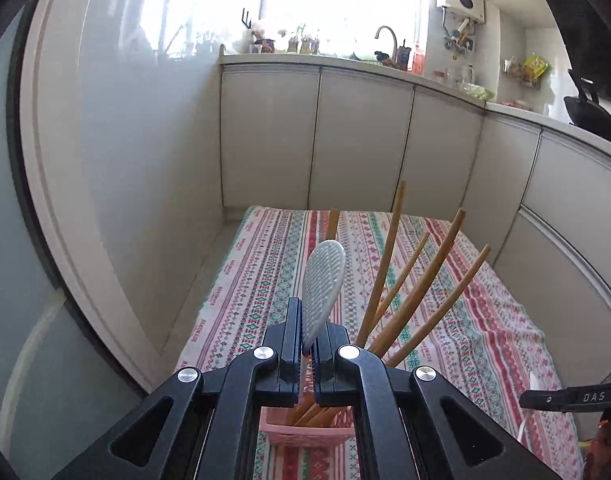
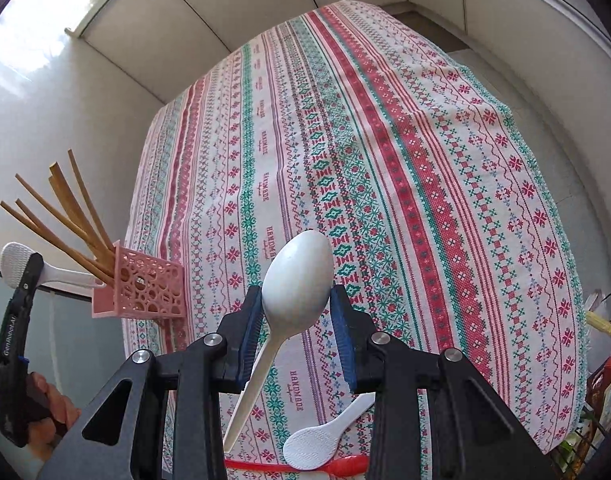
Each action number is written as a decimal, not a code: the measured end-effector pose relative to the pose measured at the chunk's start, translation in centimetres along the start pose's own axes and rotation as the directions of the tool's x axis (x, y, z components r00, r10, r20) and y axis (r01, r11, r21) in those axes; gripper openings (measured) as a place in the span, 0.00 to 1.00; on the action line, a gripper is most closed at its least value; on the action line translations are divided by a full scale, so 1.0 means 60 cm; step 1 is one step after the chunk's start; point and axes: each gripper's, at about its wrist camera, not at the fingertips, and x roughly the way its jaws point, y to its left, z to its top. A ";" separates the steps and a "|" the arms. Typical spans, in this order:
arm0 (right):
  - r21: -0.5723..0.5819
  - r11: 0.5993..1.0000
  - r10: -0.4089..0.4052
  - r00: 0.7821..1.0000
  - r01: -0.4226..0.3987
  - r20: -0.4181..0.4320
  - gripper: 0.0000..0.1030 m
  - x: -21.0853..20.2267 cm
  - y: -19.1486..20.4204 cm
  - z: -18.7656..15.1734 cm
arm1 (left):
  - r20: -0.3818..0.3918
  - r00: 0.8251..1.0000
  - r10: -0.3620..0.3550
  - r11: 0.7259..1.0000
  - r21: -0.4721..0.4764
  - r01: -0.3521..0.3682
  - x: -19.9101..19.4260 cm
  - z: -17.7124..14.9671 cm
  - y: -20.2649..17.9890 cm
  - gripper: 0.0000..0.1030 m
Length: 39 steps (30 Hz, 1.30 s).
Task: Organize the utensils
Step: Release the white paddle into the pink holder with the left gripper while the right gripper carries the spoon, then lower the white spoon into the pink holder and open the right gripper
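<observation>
My left gripper [image 1: 304, 354] is shut on a white rice paddle [image 1: 320, 286], holding it upright over the pink utensil holder [image 1: 305, 430], with its handle reaching into the holder. Several wooden chopsticks [image 1: 409, 300] stand in the holder. In the right wrist view the holder [image 2: 145, 286] stands at the table's left edge with the left gripper [image 2: 23, 280] on the paddle [image 2: 15, 266]. My right gripper [image 2: 296, 320] is shut on the bowl of a white spoon [image 2: 295, 284], held above the table. A second white rice paddle [image 2: 325, 440] and a red utensil [image 2: 337, 467] lie on the cloth below.
The table wears a striped red, green and white patterned cloth [image 2: 385, 160]. White kitchen cabinets [image 1: 345, 140] stand beyond it, with a sink counter and a black wok [image 1: 593, 116]. Bags and boxes [image 2: 601, 380] sit off the table's right side.
</observation>
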 end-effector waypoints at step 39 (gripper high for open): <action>-0.433 0.884 0.115 0.818 0.174 0.563 0.35 -0.078 0.389 -0.072 | -0.423 0.892 0.158 0.969 -0.106 -0.222 -0.008 -0.080 0.150 0.71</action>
